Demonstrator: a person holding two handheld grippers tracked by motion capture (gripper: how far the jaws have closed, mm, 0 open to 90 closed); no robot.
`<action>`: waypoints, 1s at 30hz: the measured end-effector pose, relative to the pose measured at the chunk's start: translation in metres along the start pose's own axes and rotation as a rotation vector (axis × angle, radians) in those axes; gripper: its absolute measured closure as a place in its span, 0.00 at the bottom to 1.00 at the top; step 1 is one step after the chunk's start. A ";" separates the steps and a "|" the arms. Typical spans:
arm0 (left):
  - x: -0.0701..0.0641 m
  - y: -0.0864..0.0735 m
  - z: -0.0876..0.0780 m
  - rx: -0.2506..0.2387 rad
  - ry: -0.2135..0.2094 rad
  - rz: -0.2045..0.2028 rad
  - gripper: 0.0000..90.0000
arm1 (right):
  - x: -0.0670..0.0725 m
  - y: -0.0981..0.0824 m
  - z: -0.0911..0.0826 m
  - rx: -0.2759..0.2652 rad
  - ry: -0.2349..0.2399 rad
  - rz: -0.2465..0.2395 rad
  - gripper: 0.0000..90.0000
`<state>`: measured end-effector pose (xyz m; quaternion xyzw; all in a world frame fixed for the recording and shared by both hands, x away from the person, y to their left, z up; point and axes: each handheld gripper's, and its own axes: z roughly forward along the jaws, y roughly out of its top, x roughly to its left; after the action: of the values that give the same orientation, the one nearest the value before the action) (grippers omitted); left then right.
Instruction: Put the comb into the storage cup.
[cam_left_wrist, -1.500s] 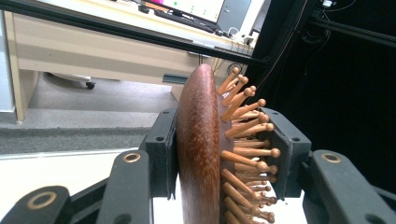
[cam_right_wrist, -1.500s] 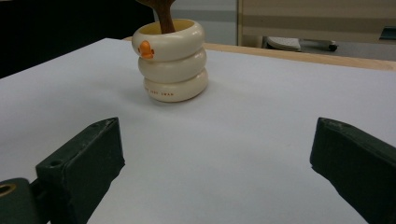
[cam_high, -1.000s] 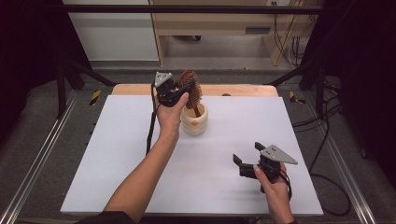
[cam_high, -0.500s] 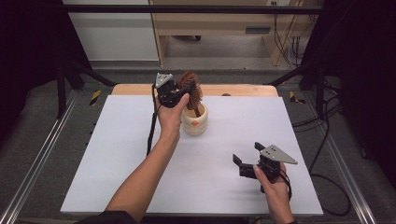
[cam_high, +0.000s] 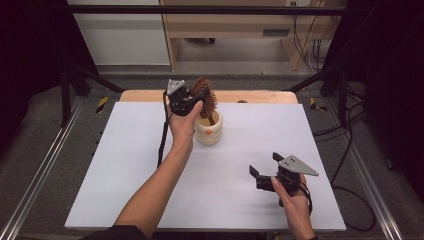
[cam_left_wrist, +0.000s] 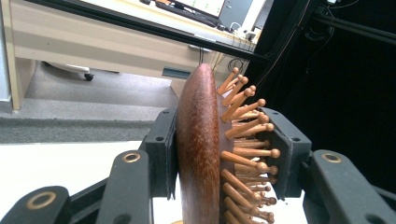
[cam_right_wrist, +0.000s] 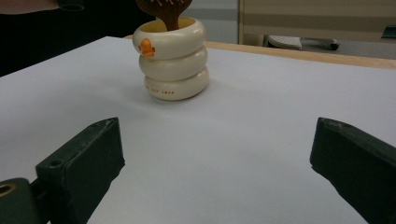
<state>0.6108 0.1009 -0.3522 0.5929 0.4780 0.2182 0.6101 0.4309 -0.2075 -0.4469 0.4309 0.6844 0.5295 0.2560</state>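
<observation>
You are looking at a brown wooden hairbrush (cam_high: 204, 95) with round-tipped wooden pins (cam_left_wrist: 243, 140), standing head-up and leaning slightly, its handle going down into a cream holder (cam_high: 208, 131). That holder, shaped like three stacked rings with a small orange mark (cam_right_wrist: 146, 46), is sitting upright near the table's far middle.

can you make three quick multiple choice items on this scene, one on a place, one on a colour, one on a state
1. Where does the hairbrush handle sit?
A. inside the cream holder
B. flat on the table
C. in the right gripper

2. What colour is the duck's beak on the holder?
A. blue
B. orange
C. green

3. How do the right gripper jaws stand?
A. shut on the brush
B. shut on the holder
C. open, holding nothing

Key: 1 A, the handle goes down into the holder while the left gripper clamps the head; 2 B, seen in the right gripper view; 3 C, bare table shows between them.
</observation>
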 end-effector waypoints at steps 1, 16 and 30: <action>0.000 0.000 0.000 0.000 -0.001 -0.002 0.57 | 0.000 0.000 0.000 0.000 0.000 0.000 0.04; 0.000 -0.002 0.001 0.006 -0.004 -0.001 0.57 | 0.000 0.000 0.001 0.002 0.002 0.002 0.04; 0.001 -0.004 0.003 0.008 -0.003 0.004 0.57 | 0.000 -0.001 0.001 0.004 0.004 0.001 0.04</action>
<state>0.6124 0.0991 -0.3567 0.5968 0.4769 0.2167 0.6079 0.4312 -0.2069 -0.4476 0.4309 0.6857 0.5291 0.2534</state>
